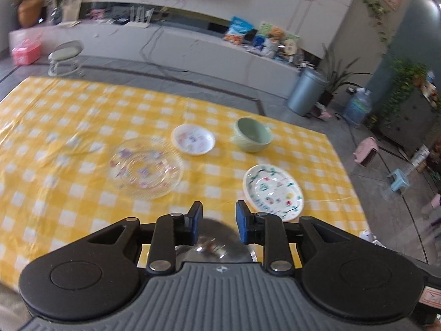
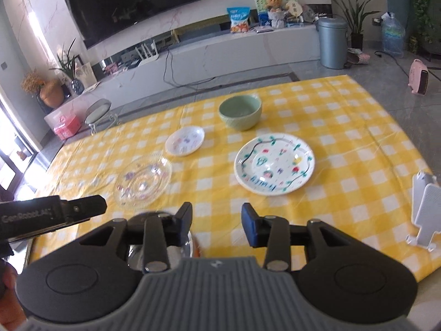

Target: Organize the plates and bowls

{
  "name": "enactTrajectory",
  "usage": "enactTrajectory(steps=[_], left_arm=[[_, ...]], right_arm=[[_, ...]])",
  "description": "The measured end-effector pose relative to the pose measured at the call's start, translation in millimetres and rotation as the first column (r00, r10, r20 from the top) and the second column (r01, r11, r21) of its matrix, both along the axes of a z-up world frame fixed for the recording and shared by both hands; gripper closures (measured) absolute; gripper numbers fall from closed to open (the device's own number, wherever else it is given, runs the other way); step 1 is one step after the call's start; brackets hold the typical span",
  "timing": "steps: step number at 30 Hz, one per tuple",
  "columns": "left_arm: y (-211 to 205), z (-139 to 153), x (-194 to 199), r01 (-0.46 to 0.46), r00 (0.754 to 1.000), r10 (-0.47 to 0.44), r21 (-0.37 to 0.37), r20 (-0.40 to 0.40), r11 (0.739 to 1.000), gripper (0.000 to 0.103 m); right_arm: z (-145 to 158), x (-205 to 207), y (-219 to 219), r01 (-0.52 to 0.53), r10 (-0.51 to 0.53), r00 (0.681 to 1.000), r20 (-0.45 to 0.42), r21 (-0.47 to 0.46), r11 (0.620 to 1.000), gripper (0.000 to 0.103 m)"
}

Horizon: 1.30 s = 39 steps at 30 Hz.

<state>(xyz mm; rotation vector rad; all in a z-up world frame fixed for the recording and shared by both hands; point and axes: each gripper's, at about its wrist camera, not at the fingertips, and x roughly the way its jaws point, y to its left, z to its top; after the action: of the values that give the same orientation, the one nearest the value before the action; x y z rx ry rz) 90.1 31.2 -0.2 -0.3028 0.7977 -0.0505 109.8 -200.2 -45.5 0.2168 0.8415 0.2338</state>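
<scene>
On the yellow checked tablecloth (image 1: 82, 215) stand a green bowl (image 1: 252, 135), a small white plate (image 1: 193, 139), a clear glass plate (image 1: 144, 168) and a large white patterned plate (image 1: 273, 191). The right wrist view shows the same green bowl (image 2: 240, 111), small plate (image 2: 184, 140), glass plate (image 2: 142, 182) and large plate (image 2: 274, 164). A shiny metal bowl (image 1: 217, 238) lies close under my left gripper (image 1: 219, 212), which is open with its pads off the bowl. My right gripper (image 2: 217, 215) is open over bare cloth, with the metal bowl (image 2: 133, 256) below its left finger.
The left gripper's black body (image 2: 69, 209) juts in from the left of the right wrist view. A white stand (image 2: 424, 209) sits at the table's right edge. Beyond the table's far edge are a stool (image 2: 97, 113), a grey bin (image 2: 332, 42) and a TV cabinet.
</scene>
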Motion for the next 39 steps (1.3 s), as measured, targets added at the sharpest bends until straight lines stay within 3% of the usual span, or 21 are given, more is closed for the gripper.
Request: enactTrajectory(steps=[6, 12, 18, 23, 27, 32, 39], left_arm=[[-12, 21, 33, 0.107, 0.994, -0.107, 0.016, 0.035, 0.994, 0.073], [-18, 23, 78, 0.176, 0.984, -0.177, 0.039, 0.006, 0.984, 0.072], [-22, 13, 129, 0.211, 0.976, -0.209, 0.029, -0.061, 0.977, 0.072], [-33, 8, 180, 0.272, 0.956, -0.258, 0.090, -0.141, 0.958, 0.072], [-42, -3, 222, 0.312, 0.934, -0.285, 0.108, -0.214, 0.944, 0.072], [-43, -26, 270, 0.304, 0.919, -0.270, 0.081, -0.287, 0.949, 0.072], [-44, -58, 319, 0.300, 0.909, -0.238, 0.140, -0.341, 0.944, 0.072]], right_arm=[[11, 26, -28, 0.039, -0.039, 0.999, 0.024, -0.009, 0.999, 0.064], [8, 66, -49, 0.056, -0.056, 0.998, -0.008, 0.000, 0.998, 0.064], [-5, 119, -56, 0.054, -0.054, 0.996, -0.070, -0.001, 0.999, 0.064], [-14, 167, -51, 0.034, -0.031, 0.991, -0.134, 0.019, 0.999, 0.064], [-19, 212, -40, 0.017, -0.013, 0.981, -0.191, 0.020, 1.000, 0.064], [-30, 262, -23, -0.006, -0.001, 0.971, -0.239, -0.027, 1.000, 0.065], [-64, 314, -3, -0.022, -0.014, 0.955, -0.296, -0.117, 0.993, 0.072]])
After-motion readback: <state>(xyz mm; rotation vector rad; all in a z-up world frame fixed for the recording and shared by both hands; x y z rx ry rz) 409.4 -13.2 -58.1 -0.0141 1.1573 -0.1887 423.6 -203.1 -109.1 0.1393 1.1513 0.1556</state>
